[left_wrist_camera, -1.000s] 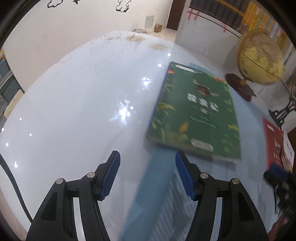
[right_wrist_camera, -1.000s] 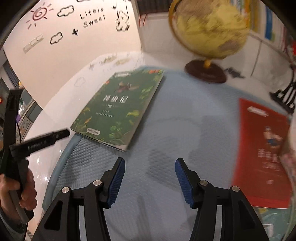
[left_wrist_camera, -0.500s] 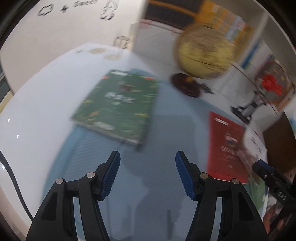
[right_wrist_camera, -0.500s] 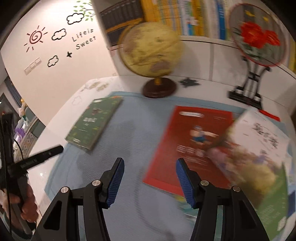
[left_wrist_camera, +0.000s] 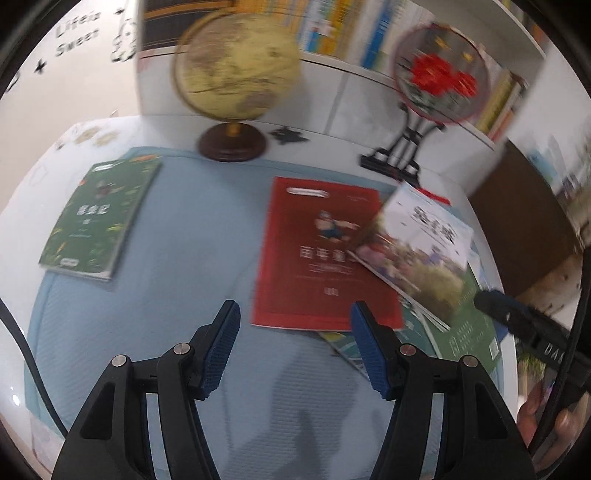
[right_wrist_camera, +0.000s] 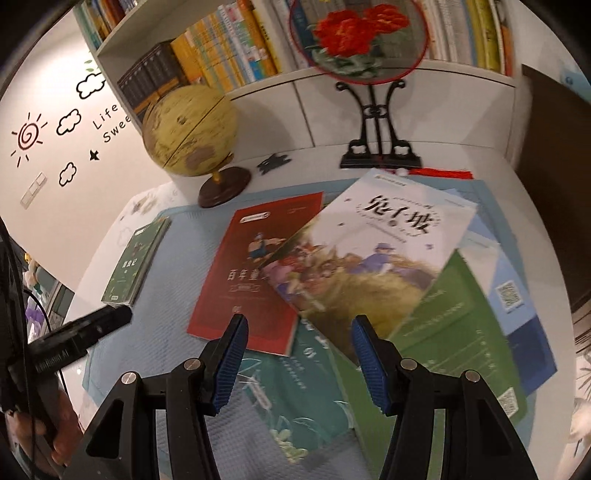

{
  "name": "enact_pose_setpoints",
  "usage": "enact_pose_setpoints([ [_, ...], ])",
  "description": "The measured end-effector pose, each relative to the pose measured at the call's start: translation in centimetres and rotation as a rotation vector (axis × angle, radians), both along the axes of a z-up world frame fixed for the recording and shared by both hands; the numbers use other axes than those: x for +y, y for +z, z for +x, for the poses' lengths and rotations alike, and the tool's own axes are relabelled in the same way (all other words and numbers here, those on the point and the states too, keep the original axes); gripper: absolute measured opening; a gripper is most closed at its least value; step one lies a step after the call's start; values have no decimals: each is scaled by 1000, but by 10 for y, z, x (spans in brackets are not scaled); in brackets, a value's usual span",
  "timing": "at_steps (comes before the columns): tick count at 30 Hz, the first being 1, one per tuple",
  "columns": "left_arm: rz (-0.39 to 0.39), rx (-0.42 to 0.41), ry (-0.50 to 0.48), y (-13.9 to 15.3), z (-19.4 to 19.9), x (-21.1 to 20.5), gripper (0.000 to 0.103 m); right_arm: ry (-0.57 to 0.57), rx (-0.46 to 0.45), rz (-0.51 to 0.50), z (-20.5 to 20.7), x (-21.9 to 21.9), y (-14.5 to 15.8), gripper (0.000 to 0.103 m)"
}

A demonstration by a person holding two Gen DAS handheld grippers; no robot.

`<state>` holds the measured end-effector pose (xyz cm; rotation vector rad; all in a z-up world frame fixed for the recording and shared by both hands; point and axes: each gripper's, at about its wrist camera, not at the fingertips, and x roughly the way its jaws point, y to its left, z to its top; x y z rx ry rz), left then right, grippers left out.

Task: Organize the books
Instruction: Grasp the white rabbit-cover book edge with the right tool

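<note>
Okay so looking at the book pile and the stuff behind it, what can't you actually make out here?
- Teal book, right wrist view: title covered by the red book and right gripper.
- Blue book: mostly under the white book and green book.
- Shelf book spines, left wrist view: motion-blurred, unreadable.
- Wall lettering: cut off by the globe.

My left wrist view is smeared: the globe point(left_wrist_camera: 236, 66) and the round fan ornament point(left_wrist_camera: 441, 74) streak sideways, and print on the red book point(left_wrist_camera: 317, 258) is unreadable. My right wrist view is sharper; the white book point(right_wrist_camera: 388, 236) shows crisp characters. Warm indoor light falls evenly, with a dim black vignette at the rim. Soft shadows of my tools lie on the blue mat point(left_wrist_camera: 177, 295). The fisheye bends the bookshelf point(right_wrist_camera: 229, 55).
</note>
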<state>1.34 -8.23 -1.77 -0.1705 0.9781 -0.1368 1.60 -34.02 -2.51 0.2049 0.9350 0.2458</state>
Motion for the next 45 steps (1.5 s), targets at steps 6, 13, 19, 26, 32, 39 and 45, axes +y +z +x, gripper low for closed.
enact_pose_setpoints([
  [6,-1,13,-65,-11,-7,-33,60,-32,-28,-2,-9,-25,9,56],
  [13,-43,64,-171,-37,-17,-72,60,-138,-2,-32,-40,-80,-3,57],
  [19,-86,113,-258,-53,-7,-110,59,-212,71,13,-56,-114,-30,57],
  [26,-38,74,-276,-42,46,-115,60,-134,111,104,-25,-91,-45,57],
  [32,-14,86,-259,-41,119,-105,65,-154,131,130,24,-74,-55,56],
  [39,19,130,-211,-76,168,-106,65,-192,157,77,63,-70,-69,44],
  [45,16,143,-332,-86,158,-127,67,-145,137,43,75,-60,-68,42],
])
